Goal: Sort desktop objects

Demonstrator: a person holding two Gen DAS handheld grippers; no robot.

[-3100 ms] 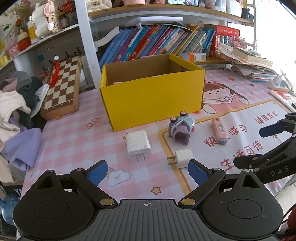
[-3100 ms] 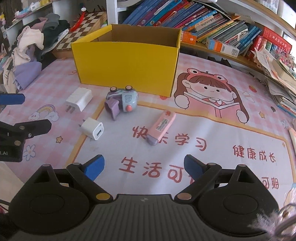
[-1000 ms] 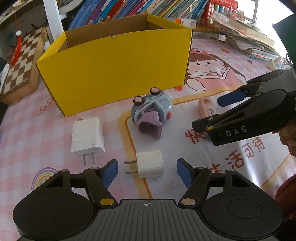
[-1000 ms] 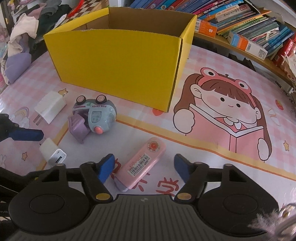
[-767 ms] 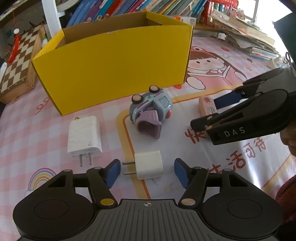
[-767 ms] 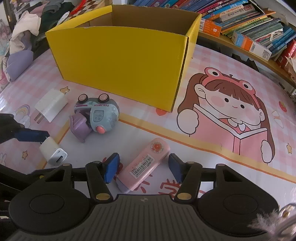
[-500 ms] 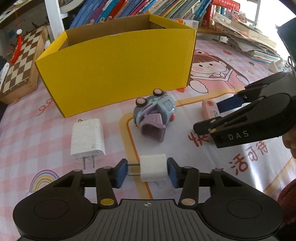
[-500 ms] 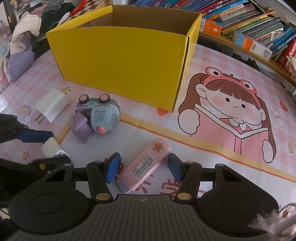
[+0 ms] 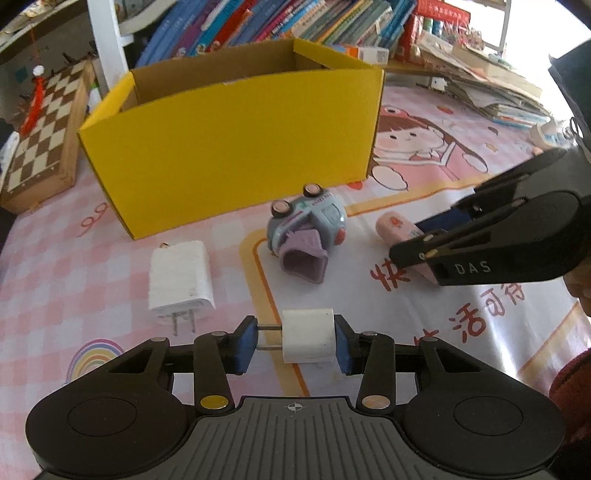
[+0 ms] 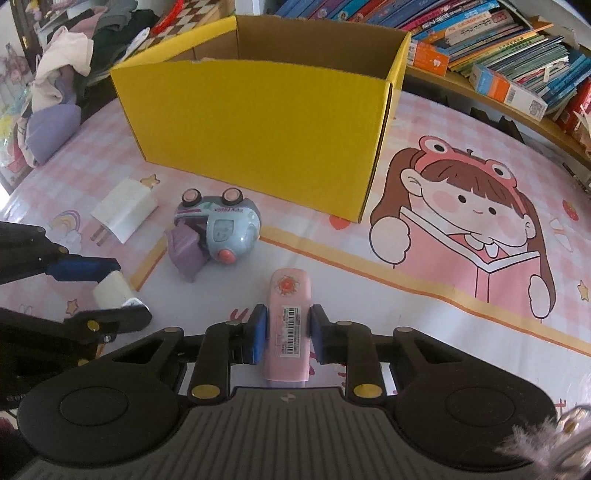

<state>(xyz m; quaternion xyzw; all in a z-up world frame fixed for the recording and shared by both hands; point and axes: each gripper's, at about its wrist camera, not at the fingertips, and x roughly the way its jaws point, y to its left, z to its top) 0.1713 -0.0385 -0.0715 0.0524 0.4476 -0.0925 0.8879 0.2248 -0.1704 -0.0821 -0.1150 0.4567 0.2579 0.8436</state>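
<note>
My left gripper [image 9: 293, 341] is shut on a small white charger plug [image 9: 308, 341], one pad on its prongs and the other on its flat end. In the right wrist view my right gripper [image 10: 287, 332] is shut on a pink bar with a barcode label [image 10: 289, 317]. From the left wrist view the same pink bar [image 9: 397, 229] sticks out of the right gripper's blue pads. A larger white charger [image 9: 180, 282] lies on the mat to the left. A grey-blue toy truck [image 9: 308, 229] lies tipped near the yellow cardboard box [image 9: 236, 147], which stands open behind everything.
A pink cartoon desk mat [image 10: 461, 221] covers the desk. A chessboard [image 9: 40, 129] leans at the far left with clothes [image 10: 55, 92] piled beside it. Books [image 9: 258, 26] fill the shelf behind the box, and stacked papers [image 9: 491, 92] lie at the back right.
Both grippers have closed: the left one on the small white plug, the right one on the pink bar, which has turned to point straight ahead between the pads.
</note>
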